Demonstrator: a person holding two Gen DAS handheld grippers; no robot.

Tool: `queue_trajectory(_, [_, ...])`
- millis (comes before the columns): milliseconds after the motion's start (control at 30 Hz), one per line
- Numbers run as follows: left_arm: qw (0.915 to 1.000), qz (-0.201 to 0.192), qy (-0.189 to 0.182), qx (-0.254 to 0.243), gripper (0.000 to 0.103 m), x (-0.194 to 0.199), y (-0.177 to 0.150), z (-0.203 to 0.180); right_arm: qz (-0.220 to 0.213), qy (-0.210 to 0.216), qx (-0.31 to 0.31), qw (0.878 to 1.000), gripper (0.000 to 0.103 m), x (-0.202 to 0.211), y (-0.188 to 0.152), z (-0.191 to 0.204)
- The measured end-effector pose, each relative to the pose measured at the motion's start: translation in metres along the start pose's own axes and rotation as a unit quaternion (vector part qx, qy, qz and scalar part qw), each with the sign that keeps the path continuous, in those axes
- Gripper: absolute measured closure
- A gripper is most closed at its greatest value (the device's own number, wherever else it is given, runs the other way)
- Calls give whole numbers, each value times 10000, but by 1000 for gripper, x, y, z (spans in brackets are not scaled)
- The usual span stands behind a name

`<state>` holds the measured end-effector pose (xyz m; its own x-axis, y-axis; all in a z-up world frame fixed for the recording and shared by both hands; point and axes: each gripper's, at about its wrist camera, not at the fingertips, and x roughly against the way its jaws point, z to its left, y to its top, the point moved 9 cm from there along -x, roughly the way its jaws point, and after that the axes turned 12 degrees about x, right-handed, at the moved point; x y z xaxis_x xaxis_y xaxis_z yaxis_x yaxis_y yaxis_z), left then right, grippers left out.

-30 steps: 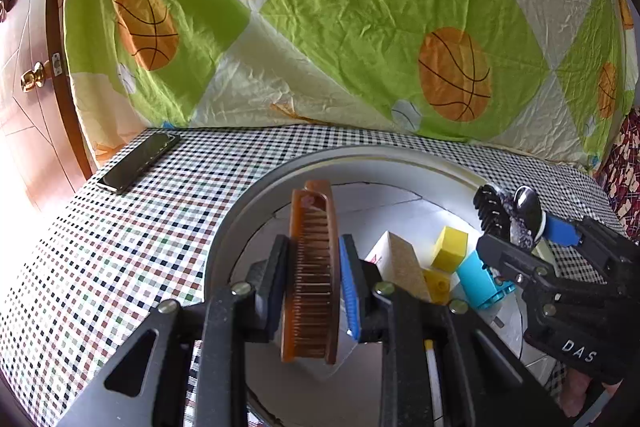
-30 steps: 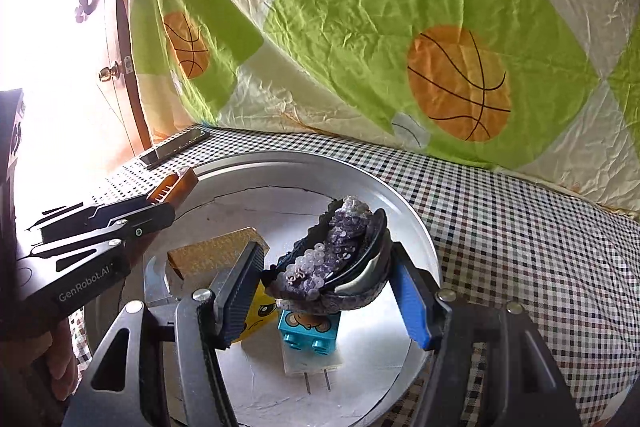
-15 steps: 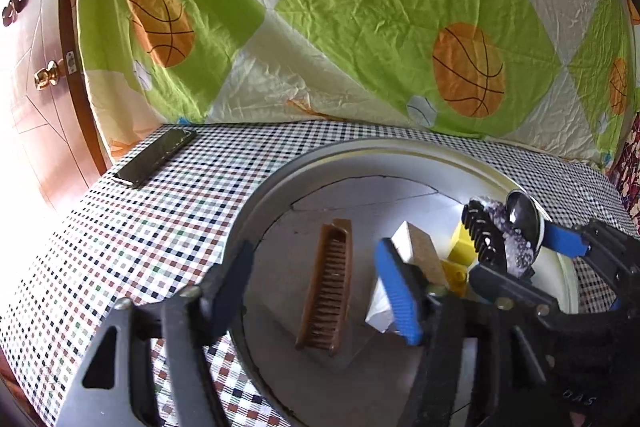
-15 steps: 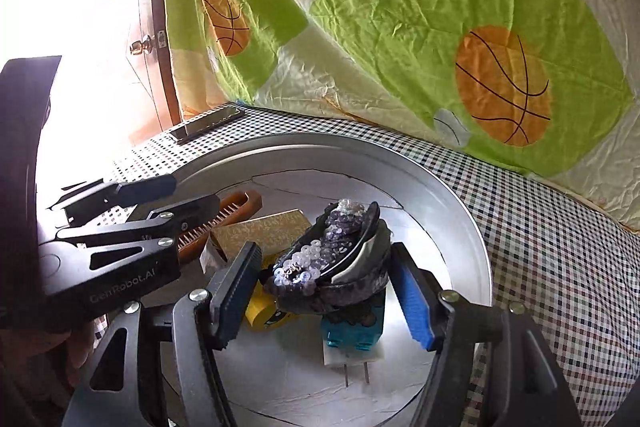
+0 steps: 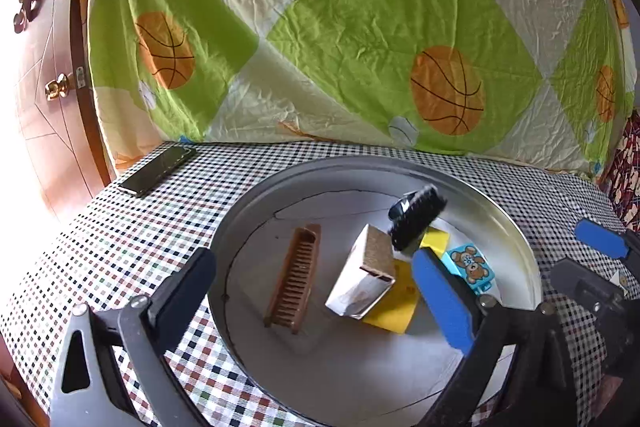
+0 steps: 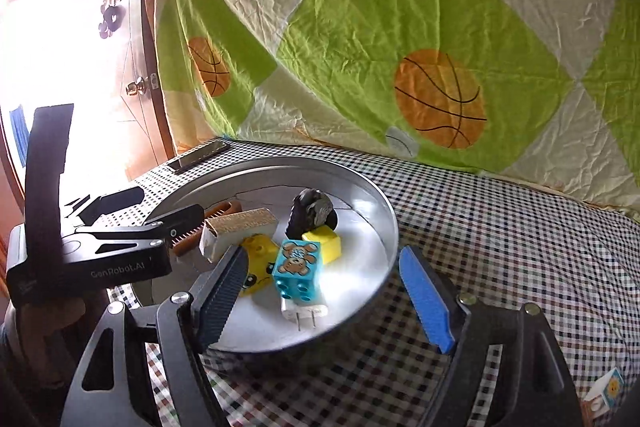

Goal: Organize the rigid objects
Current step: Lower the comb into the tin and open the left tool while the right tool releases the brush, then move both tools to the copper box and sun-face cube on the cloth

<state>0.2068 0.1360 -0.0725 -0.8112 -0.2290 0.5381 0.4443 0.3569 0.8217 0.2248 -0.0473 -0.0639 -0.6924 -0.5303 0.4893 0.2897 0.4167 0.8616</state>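
Observation:
A round metal tray [image 5: 240,227] [image 6: 384,211] holds a brown comb [image 5: 296,283] [image 6: 224,207], a white box with a brown top [image 5: 364,279] [image 6: 240,227], a black beaded hair clip [image 5: 416,219] [image 6: 310,215], yellow blocks [image 5: 434,239] [image 6: 324,245], a yellow piece [image 5: 394,309] [image 6: 256,267], a cyan bear block [image 5: 470,265] [image 6: 298,267] and a white plug [image 6: 304,313]. My left gripper [image 5: 316,299] is open and empty above the tray's near side. My right gripper [image 6: 324,303] is open and empty at the tray's near rim.
The tray stands on a checked tablecloth [image 5: 120,255] [image 6: 500,227]. A dark phone [image 5: 158,171] [image 6: 200,155] lies at the far left. A basketball-print sheet [image 5: 360,47] hangs behind. A wooden door [image 5: 36,87] is at the left. A small white piece [image 6: 602,393] lies at the near right.
My right gripper has opened and let go of the hair clip, which now rests in the tray on the blocks. Both grippers have drawn back. The comb lies where the left gripper dropped it.

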Motion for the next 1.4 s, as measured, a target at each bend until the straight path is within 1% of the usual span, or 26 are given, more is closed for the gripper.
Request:
queue_trajectory(167, [9994, -124, -308, -108, 3, 16, -4, -35, -85, -460, -180, 9987, 23, 40, -26, -40])
queue_trajectory(333, [9965, -120, -758, -334, 3, 31, -23, -88, -71, -1042, -419, 9937, 23, 77, -59, -84])
queue_trajectory(467, [9912, -18, -1151, -645, 3, 41, -45, -139, 115, -1612, -744, 9840, 23, 105, -95, -127])
queue_trajectory(567, [9857, 182, -1410, -909, 3, 44, -65, -179, 205, -1941, -1126, 9743, 23, 124, -121, -156])
queue_trajectory(667, [9793, 365, -1634, -1138, 3, 47, -86, -216, 283, -2180, -1387, 9656, 23, 138, -141, -176])
queue_trajectory(900, [9620, 832, -2055, -1595, 3, 52, -135, -288, 472, -2481, -1761, 9514, 23, 157, -176, -204])
queue_trajectory(1033, [9548, 1087, -2168, -1720, 5, 50, -152, -310, 594, -2562, -1975, 9444, 23, 160, -188, -217])
queue_trajectory(1133, [9498, 1233, -2263, -1775, 5, 49, -159, -322, 563, -2542, -2156, 9411, 23, 164, -193, -224])
queue_trajectory(1200, [9459, 1373, -2263, -1875, 10, 47, -166, -329, 559, -2531, -2224, 9399, 23, 165, -195, -228])
queue_trajectory(1267, [9414, 1518, -2289, -1956, 17, 45, -172, -333, 585, -2497, -2283, 9392, 23, 163, -197, -229])
queue_trajectory(1333, [9369, 1610, -2316, -2063, 18, 44, -177, -337, 614, -2494, -2325, 9381, 23, 162, -198, -231])
queue_trajectory(1400, [9305, 1771, -2359, -2169, 24, 42, -185, -341, 634, -2505, -2363, 9367, 23, 161, -199, -232])
